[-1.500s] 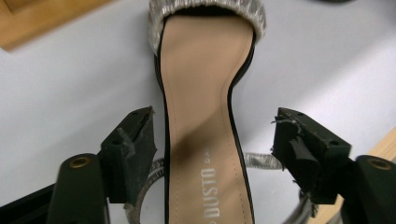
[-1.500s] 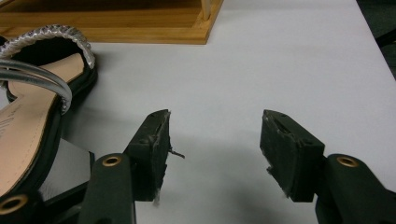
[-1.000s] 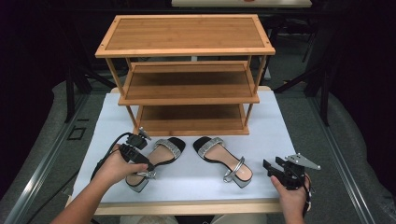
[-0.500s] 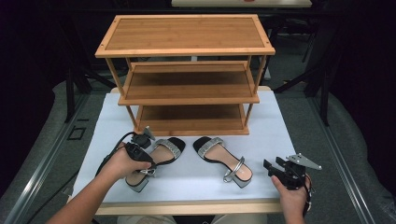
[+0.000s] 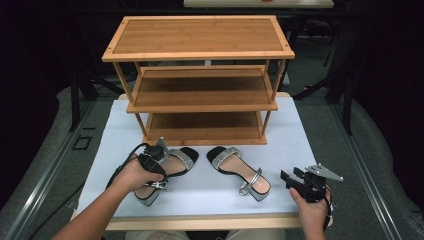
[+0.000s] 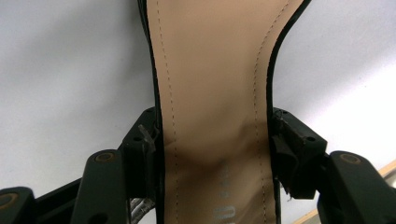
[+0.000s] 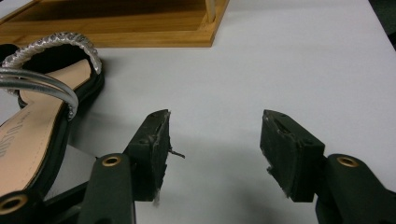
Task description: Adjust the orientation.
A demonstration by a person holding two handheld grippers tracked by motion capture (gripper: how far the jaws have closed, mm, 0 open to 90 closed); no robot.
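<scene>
Two black sandals with tan insoles and silver straps lie on the white table cover. My left gripper sits over the left sandal. Its jaws have just been closing, and in the left gripper view the pads press on both edges of the sandal's narrow insole, so the left gripper is shut on it. The right sandal lies free, toe toward the rack. My right gripper rests near the front right corner, and in its own view the right gripper is open over bare cover, with the right sandal to its left.
A three-tier wooden shoe rack stands at the back of the white cover, its shelves bare. The rack's base lies just beyond the sandals. The table's wooden front edge runs below the hands.
My left gripper has sunk onto the left sandal and its jaws have closed on the sole. The right gripper and the right sandal have stayed put.
</scene>
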